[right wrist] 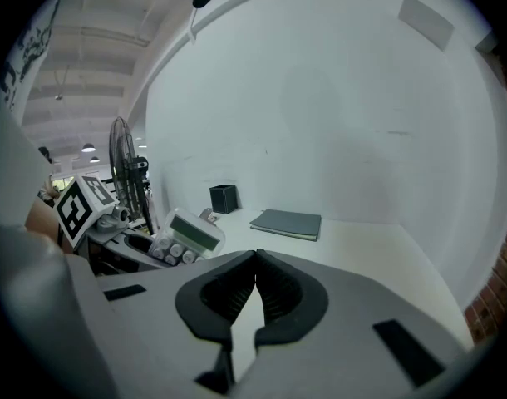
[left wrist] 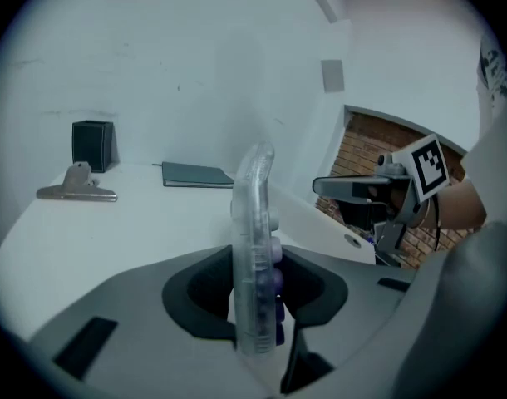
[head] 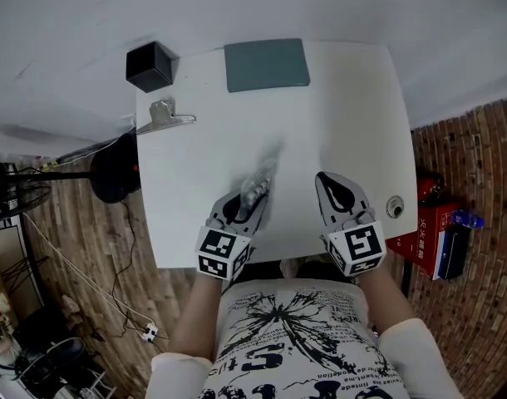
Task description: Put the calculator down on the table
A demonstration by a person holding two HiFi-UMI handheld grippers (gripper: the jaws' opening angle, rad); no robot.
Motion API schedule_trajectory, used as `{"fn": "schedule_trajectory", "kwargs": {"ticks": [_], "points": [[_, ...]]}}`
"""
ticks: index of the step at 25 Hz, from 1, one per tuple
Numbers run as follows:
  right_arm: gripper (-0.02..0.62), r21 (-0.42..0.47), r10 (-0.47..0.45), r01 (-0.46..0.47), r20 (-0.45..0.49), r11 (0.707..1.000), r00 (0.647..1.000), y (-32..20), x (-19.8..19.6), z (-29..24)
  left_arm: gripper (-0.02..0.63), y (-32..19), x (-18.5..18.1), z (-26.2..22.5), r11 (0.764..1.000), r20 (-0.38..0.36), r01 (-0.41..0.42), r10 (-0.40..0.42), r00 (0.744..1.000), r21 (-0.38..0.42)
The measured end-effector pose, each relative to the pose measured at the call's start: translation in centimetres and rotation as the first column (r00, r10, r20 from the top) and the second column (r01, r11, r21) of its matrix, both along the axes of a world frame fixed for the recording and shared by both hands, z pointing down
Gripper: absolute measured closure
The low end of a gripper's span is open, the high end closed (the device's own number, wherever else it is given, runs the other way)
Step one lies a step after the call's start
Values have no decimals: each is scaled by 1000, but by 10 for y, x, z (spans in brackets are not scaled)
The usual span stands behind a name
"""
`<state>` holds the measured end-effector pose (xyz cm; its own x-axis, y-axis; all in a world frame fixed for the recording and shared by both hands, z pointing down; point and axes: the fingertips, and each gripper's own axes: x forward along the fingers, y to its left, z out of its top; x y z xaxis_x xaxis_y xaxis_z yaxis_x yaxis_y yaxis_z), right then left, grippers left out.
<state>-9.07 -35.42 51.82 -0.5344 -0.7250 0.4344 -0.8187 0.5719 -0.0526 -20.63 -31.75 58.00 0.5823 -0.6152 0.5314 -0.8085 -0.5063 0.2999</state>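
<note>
**Q:** What does the head view show?

**A:** Looking steeply down on a white table. The left gripper is over the table's near edge, its jaws clamped on a clear-cased calculator. The calculator is held on edge and leans toward the table's middle. I cannot tell whether it touches the table top. The right gripper is over the same near edge, toward the table's right side, with its jaws closed and nothing between them. A grey notebook lies at the table's far edge. A black box sits at the far left corner, with a metal binder clip just in front of it.

**Q:** And the left gripper view?

**A:** The calculator stands upright between the two jaws, edge toward the camera. Its keys face right, and both pads press its sides. Beyond it, the notebook, the binder clip and the black box line the table's far edge. The right gripper shows over the table's right side.

**Q:** The right gripper view?

**A:** Its jaws meet at the tips and hold nothing. To the left, the left gripper holds the calculator above the table, with its display and round keys facing this camera. The notebook and black box are at the table's far edge.
</note>
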Motion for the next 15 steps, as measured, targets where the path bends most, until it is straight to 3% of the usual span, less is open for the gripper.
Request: {"fn": "schedule_trajectory", "kwargs": {"ticks": [4, 15], "points": [[580, -21, -2, 2, -4, 1000, 1000, -6, -2, 8, 462, -9, -1, 2, 999, -46, 16, -18, 999, -32], [580, -34, -26, 26, -10, 999, 1000, -16, -15, 12, 426, -26, -20, 12, 994, -13, 90, -91, 996, -62]]}}
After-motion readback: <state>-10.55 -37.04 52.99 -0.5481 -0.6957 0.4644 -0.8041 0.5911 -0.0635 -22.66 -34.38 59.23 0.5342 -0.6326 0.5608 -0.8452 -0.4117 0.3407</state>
